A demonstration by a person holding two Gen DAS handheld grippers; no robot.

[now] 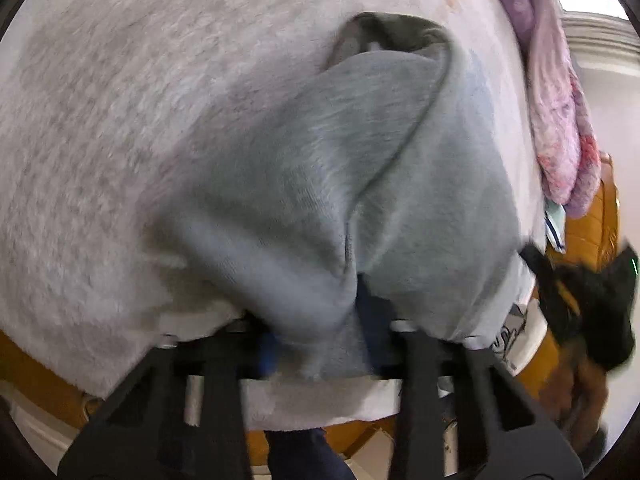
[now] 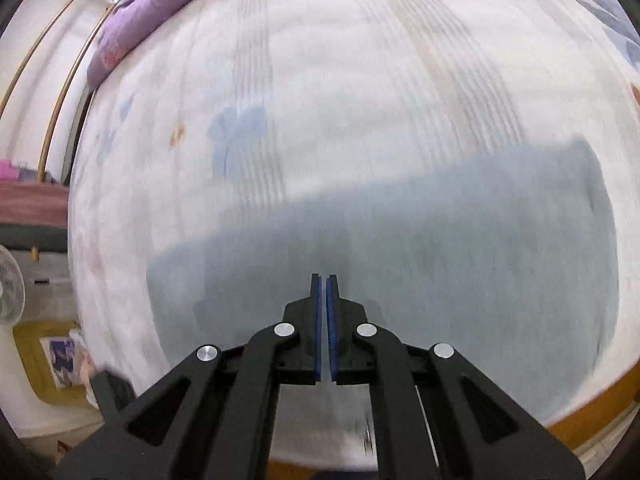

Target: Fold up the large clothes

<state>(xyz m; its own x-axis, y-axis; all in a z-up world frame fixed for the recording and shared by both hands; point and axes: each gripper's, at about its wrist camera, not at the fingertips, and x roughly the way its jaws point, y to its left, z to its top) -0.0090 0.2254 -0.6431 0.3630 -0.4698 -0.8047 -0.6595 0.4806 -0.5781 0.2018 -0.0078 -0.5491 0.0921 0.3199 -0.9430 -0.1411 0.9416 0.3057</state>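
Observation:
A large pale grey-blue garment [image 1: 304,184] lies on a white bed [image 1: 100,120]. In the left wrist view my left gripper [image 1: 320,320] is shut on a bunched edge of it; cloth drapes over the fingers and hides the tips. An opening with dark lining [image 1: 384,32] shows at the garment's far end. In the right wrist view the garment [image 2: 400,248] lies spread flat and blurred. My right gripper [image 2: 324,280] hovers above it, its blue pads [image 2: 318,320] almost together with a thin gap and nothing between them.
A purple and pink quilt [image 1: 552,100] is bunched at the bed's far side, also in the right wrist view [image 2: 160,0]. The orange wooden bed frame [image 1: 588,216] borders the mattress. A white fan [image 2: 8,288] and floor clutter stand at the left.

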